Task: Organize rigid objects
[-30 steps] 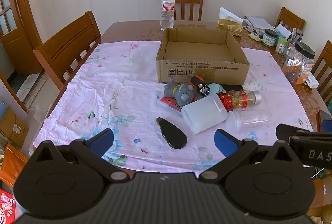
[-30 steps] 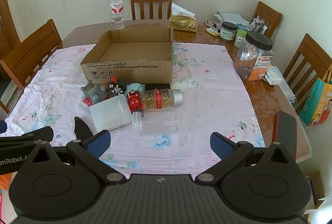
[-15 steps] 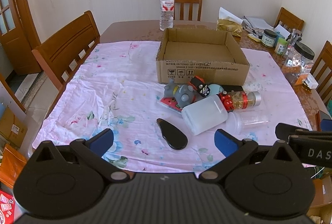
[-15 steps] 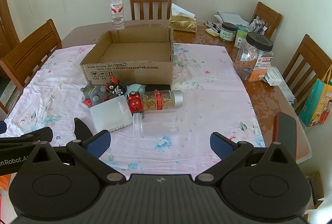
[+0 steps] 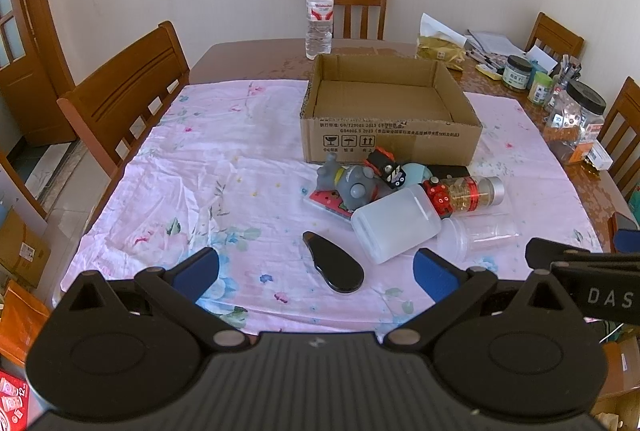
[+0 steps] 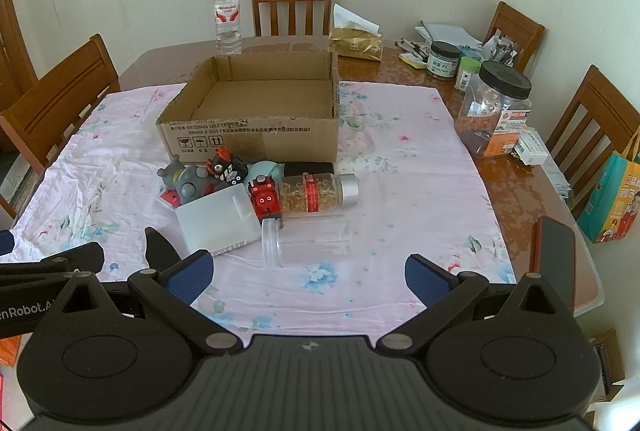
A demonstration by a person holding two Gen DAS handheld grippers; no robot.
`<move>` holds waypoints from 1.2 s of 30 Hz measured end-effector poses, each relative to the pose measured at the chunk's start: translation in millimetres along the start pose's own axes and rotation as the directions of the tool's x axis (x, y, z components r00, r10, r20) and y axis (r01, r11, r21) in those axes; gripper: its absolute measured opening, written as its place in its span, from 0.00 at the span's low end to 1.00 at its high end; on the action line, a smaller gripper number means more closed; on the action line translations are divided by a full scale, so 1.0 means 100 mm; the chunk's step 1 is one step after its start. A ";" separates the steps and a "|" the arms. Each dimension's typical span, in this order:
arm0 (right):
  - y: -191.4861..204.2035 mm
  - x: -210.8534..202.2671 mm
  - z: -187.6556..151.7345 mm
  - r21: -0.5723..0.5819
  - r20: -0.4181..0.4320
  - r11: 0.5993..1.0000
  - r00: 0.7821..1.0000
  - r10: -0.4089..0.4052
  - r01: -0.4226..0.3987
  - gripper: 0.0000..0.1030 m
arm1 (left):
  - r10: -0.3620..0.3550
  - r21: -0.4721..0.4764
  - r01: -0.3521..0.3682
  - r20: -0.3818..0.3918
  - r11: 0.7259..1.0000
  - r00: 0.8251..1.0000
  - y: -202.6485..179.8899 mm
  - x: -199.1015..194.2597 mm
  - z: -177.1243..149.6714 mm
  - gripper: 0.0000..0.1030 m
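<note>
An empty open cardboard box [image 5: 390,129] [image 6: 256,135] stands mid-table. In front of it lies a pile: a grey toy [image 5: 352,185], a red-black toy car [image 5: 386,167], a frosted plastic jar [image 5: 396,225] [image 6: 218,219], a red toy train [image 6: 264,199], a bottle of yellow capsules [image 6: 316,193] and a clear cup [image 6: 308,237]. A black oval case [image 5: 334,267] lies nearer. My left gripper [image 5: 316,271] is open and empty, just short of the case. My right gripper [image 6: 306,275] is open and empty, short of the clear cup.
A pink floral cloth [image 5: 224,167] covers the table. A water bottle [image 5: 319,16] stands behind the box. Jars [image 6: 496,111], pens and papers crowd the back right. A phone [image 6: 554,259] lies at the right edge. Wooden chairs [image 5: 128,87] surround the table.
</note>
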State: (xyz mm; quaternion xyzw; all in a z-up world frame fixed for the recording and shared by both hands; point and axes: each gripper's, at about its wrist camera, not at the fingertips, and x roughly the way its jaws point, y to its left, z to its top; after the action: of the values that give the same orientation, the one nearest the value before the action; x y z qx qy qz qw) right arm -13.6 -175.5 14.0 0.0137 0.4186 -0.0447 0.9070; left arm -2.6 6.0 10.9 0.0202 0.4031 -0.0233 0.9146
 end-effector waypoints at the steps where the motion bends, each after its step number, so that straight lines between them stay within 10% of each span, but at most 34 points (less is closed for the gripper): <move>1: 0.01 0.01 0.01 -0.001 -0.001 1.000 1.000 0.000 0.000 1.00 | 0.000 -0.001 0.000 -0.001 1.000 1.000 0.00 0.00 0.00 1.00; 36: 0.02 0.73 -0.11 -0.071 -0.050 0.994 0.996 0.076 -0.080 1.00 | -0.194 0.170 0.204 -0.075 0.964 0.978 0.16 0.84 -0.30 1.00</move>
State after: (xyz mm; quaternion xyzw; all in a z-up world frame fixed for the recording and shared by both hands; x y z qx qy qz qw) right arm 25.0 -178.3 -48.6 -0.0019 0.4403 0.0063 0.8979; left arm 33.0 21.4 -70.8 0.0613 0.4254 -0.1503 0.8903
